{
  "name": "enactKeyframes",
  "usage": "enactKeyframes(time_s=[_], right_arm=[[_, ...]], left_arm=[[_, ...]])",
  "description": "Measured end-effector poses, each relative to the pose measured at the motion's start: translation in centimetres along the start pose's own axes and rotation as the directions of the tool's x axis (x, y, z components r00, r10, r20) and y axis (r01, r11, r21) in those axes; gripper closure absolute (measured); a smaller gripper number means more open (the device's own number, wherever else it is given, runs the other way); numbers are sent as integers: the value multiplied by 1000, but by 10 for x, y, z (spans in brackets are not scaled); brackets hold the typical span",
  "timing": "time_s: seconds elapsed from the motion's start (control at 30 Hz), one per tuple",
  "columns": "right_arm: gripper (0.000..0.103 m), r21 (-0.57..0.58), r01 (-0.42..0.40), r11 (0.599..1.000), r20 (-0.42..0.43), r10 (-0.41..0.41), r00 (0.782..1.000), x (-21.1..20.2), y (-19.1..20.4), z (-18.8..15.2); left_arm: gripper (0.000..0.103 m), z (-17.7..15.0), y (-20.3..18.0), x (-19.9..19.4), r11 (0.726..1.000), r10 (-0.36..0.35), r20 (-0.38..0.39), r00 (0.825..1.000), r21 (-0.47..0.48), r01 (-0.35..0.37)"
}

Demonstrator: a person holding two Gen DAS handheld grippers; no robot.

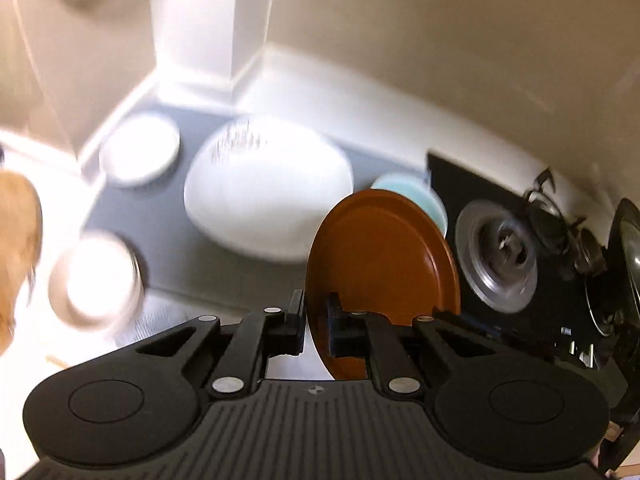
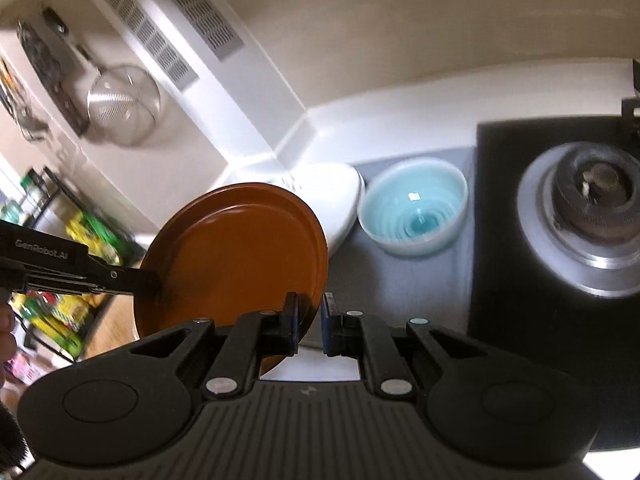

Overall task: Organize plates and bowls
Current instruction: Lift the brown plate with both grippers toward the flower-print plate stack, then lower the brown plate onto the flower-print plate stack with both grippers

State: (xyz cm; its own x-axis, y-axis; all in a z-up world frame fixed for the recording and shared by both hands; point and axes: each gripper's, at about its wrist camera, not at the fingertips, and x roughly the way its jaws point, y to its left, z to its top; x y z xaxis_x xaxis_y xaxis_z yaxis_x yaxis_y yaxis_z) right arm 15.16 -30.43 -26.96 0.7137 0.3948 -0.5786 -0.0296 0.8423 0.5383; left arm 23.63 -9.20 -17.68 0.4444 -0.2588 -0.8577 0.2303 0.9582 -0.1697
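My left gripper (image 1: 315,326) is shut on the rim of a brown plate (image 1: 380,256), held on edge above the counter. In the right wrist view the same brown plate (image 2: 236,252) is gripped by the left gripper's fingers (image 2: 136,280) at its left rim. My right gripper (image 2: 310,328) has its jaws a little apart around the plate's right rim; I cannot tell whether they touch it. A light blue bowl (image 2: 414,210) sits on the grey mat (image 2: 400,280). A large white plate (image 1: 268,188), a small white plate (image 1: 140,150) and a white bowl (image 1: 98,278) rest on the mat too.
A black gas stove with a burner (image 2: 588,208) stands right of the mat. A white wall column (image 1: 212,20) rises behind the plates. A metal strainer (image 2: 124,104) hangs at the left. A shelf with groceries (image 2: 76,248) is at the lower left.
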Motion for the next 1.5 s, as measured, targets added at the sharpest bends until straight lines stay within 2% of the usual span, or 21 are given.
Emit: enactKeyframes(time_s=[0.1,0.27,0.63,0.9,1.2,1.33,1.5], right_arm=[[90,2,-16,1000,10,15,1000,3,9,16],[90,-21,0,1000,30,0,1000,16,24,32],[91,-58,127,990,30,-125,992,46,67,63],[91,-87,205,975,45,-202,978,75,97,84],[91,-104,281,954,16,-281,960,126,100,85],[91,-111,319,941,6,-320,947,155,93,80],[90,-73,355,932,-37,-358,933,182,76,74]], left_arm=[[92,9,-6,-12,999,34,56,998,35,-36],[92,25,2,-10,998,48,81,996,31,-51],[92,71,47,24,999,-41,33,999,-16,41],[92,93,81,40,996,-90,49,995,9,90],[92,112,111,93,994,-110,-34,993,0,110],[92,120,116,119,996,-87,-61,994,1,88],[92,125,119,141,995,-100,-87,991,10,101]])
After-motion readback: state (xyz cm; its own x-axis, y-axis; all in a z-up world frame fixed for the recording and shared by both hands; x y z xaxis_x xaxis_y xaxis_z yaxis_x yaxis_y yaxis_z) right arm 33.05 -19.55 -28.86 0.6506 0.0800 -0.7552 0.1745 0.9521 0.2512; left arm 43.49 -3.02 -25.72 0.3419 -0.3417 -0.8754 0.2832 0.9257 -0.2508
